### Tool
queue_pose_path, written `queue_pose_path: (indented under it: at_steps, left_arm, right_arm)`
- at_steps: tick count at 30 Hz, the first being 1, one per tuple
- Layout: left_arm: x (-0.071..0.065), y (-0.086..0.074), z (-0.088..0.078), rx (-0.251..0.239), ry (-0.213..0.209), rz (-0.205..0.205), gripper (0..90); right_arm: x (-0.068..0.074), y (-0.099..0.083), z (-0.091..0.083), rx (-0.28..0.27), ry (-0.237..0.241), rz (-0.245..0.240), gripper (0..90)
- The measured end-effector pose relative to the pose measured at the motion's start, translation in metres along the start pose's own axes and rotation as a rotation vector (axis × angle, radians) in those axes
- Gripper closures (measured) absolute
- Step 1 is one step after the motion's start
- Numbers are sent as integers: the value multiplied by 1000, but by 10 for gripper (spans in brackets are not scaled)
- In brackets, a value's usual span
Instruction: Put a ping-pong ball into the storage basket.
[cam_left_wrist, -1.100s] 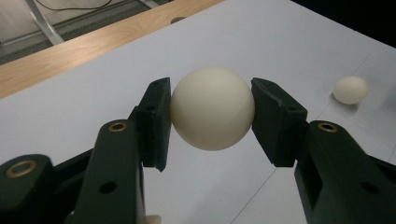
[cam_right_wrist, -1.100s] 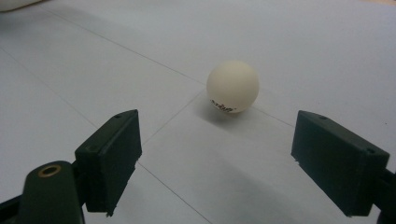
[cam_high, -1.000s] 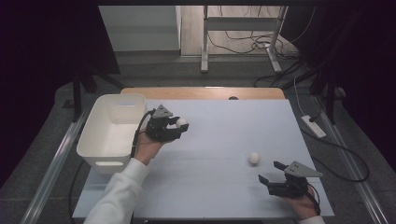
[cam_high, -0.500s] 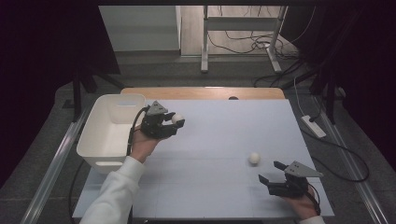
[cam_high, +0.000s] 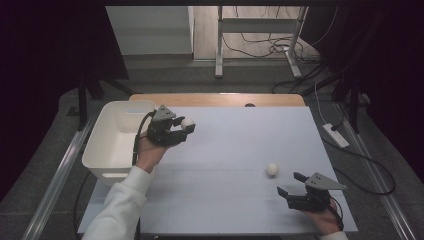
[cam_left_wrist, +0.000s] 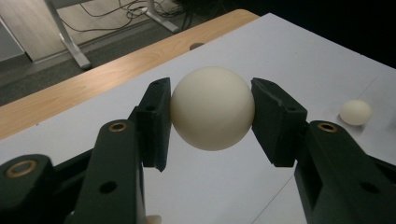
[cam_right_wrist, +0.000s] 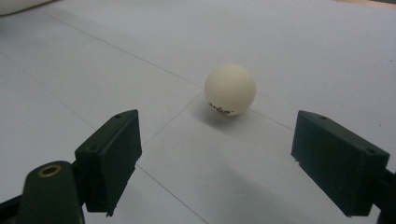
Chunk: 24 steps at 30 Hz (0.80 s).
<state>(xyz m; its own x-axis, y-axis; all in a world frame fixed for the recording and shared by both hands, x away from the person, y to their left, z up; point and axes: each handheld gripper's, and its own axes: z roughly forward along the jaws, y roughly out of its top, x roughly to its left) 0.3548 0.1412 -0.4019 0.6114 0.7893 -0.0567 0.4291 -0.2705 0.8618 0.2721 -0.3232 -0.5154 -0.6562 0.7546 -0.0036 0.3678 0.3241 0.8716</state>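
Your L gripper (cam_high: 183, 131) is clamped on a cream ball (cam_left_wrist: 212, 108), both pads pressing its sides, ball sitting at the jaw tips w/ nothing under it but air; in the high view that held ball (cam_high: 187, 122) hangs above the white tabletop (cam_high: 240, 145), just right of the white bin (cam_high: 107, 145) near the table's far-left corner. Your L hand (cam_high: 148, 152) comes up from the bottom left in a white sleeve (cam_high: 117, 205), cable looping off the gripper's back toward the bin. Your R gripper (cam_high: 291, 187) is low at the near-right corner, jaws spread wide, gripping nothing. A second ball (cam_right_wrist: 230, 89) lies on the tabletop ahead of those jaws, roughly centred btwn them but past the tips, not touching either pad; it carries small dark print low on its side. From above, this loose ball (cam_high: 272, 169) is near the R gripper, well apart from the bin. A wooden strip (cam_high: 215, 99) runs along the table's far edge.
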Motion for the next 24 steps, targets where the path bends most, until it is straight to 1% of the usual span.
queue_pose_path:
  at_steps: [6, 9, 15, 24]
  left_arm:
    - [0, 3, -5, -16, 4, -1, 506]
    - [1, 7, -9, -33, 3, -7, 506]
    - [2, 12, -17, -50, 9, -5, 506]
    - [7, 19, -27, -71, 24, -11, 506]
  right_arm:
    - [0, 0, 0, -2, -1, -1, 160]
    - [0, 0, 0, -2, -1, 0, 160]
    - [0, 0, 0, -3, -2, 1, 160]
    - [0, 1, -1, -5, -3, 3, 160]
